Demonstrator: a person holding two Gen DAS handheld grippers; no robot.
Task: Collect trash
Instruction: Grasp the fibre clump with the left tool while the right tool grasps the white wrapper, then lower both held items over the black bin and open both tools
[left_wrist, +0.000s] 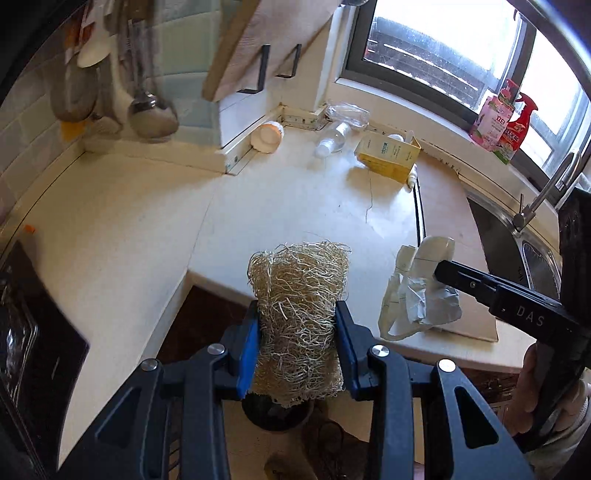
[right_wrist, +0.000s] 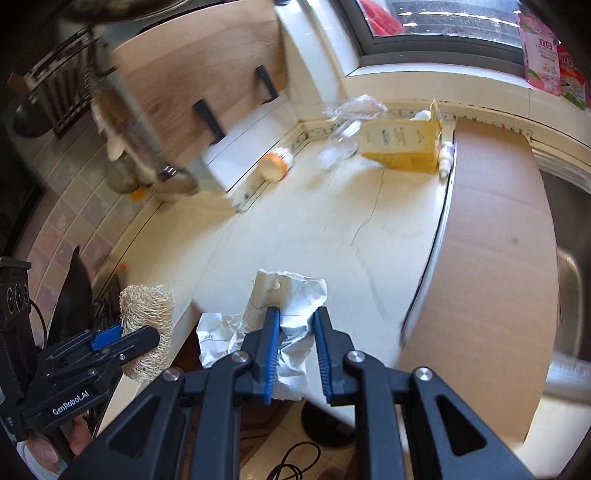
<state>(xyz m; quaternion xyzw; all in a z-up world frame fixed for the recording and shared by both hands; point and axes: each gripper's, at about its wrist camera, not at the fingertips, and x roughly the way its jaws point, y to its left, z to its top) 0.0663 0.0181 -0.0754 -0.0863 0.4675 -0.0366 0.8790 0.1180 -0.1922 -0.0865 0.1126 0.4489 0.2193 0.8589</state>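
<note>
My left gripper (left_wrist: 297, 314) is shut on a tan loofah sponge (left_wrist: 299, 295), held at the counter's front edge above a dark bin opening (left_wrist: 277, 415) below. The loofah also shows in the right wrist view (right_wrist: 147, 325). My right gripper (right_wrist: 295, 325) is shut on crumpled white paper packaging (right_wrist: 291, 332), held over the counter's front edge; it also shows in the left wrist view (left_wrist: 417, 291). At the back of the counter lie a yellow carton (left_wrist: 388, 155), a clear plastic bottle (left_wrist: 332, 138), a small white dropper bottle (left_wrist: 412, 179), a crumpled clear wrapper (left_wrist: 347, 112) and an orange-and-white cup (left_wrist: 267, 136).
A cardboard sheet (right_wrist: 491, 258) covers the counter's right part beside the steel sink (left_wrist: 517, 243) and tap (left_wrist: 546, 192). Detergent bottles (left_wrist: 506, 122) stand on the windowsill. Ladles (left_wrist: 147, 110) hang at the left wall. A black stove (left_wrist: 33, 332) lies left. A cable (right_wrist: 295, 461) lies on the floor.
</note>
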